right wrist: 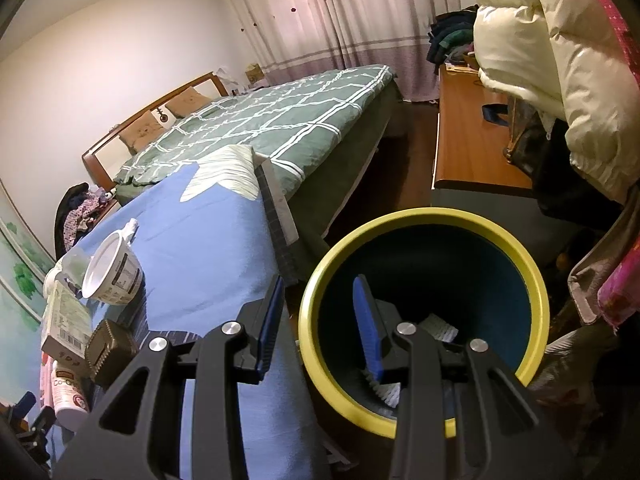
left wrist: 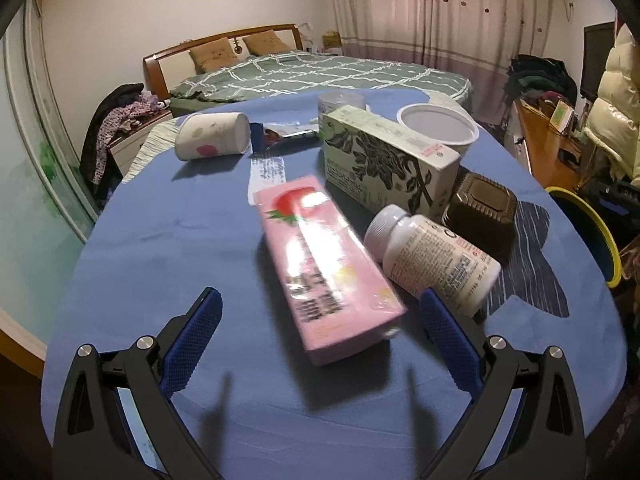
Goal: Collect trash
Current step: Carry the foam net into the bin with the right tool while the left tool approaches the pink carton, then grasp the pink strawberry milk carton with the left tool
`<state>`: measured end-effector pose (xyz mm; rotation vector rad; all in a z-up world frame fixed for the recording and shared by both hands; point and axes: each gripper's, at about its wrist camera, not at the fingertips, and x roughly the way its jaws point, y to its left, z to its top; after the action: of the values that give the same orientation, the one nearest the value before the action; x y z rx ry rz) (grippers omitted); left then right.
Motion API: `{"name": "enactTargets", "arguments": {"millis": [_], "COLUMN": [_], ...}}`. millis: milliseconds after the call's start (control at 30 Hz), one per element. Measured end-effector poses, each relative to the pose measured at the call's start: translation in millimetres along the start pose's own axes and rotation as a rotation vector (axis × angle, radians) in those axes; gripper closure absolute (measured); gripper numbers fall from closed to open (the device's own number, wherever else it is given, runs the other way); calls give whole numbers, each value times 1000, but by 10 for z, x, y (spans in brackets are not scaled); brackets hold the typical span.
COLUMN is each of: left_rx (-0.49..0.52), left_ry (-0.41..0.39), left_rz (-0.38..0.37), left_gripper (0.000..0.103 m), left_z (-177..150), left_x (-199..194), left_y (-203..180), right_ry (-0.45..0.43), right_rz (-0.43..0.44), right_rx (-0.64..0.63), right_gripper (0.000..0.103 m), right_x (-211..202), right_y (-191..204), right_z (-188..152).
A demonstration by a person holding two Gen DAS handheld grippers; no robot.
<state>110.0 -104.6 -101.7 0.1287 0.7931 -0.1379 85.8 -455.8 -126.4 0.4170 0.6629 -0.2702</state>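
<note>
Carton (left wrist: 326, 268) sits pink at 12 o'clock between your left gripper (left wrist: 320, 320)'s spread, empty jaws — straddle its near end, avoid the bottle (left wrist: 432, 258) at 2. Right gripper (right wrist: 320, 320) hangs open over the bin (right wrist: 532, 280).

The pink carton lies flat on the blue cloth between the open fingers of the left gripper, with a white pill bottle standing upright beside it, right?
Not quite. The white pill bottle is lying on its side, not upright, as the left wrist view shows. The rest holds: the pink carton lies flat on the blue cloth, between the open fingers of the left gripper.
</note>
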Motion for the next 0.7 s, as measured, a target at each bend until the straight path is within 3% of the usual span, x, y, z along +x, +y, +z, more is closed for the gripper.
{"name": "enactTargets", "arguments": {"millis": [133,267,467,700], "left_rx": [-1,-21,-54,-44], "left_ry": [17,23,38,43], "left_rz": [12,3,58,-21], "left_gripper": [7,18,19,18], "left_z": [-11,10,18,40], "left_x": [65,79,92,163], "left_y": [30,151,490,587], "right_ry": [1,4,12,23], "right_rz": [9,17,27,44], "right_rx": [-1,0,-3,-22], "right_gripper": [68,68,68,68], "right_x": [10,26,55,90], "right_y": [7,5,17,118], "right_z": [-2,-5,-11,-14]}}
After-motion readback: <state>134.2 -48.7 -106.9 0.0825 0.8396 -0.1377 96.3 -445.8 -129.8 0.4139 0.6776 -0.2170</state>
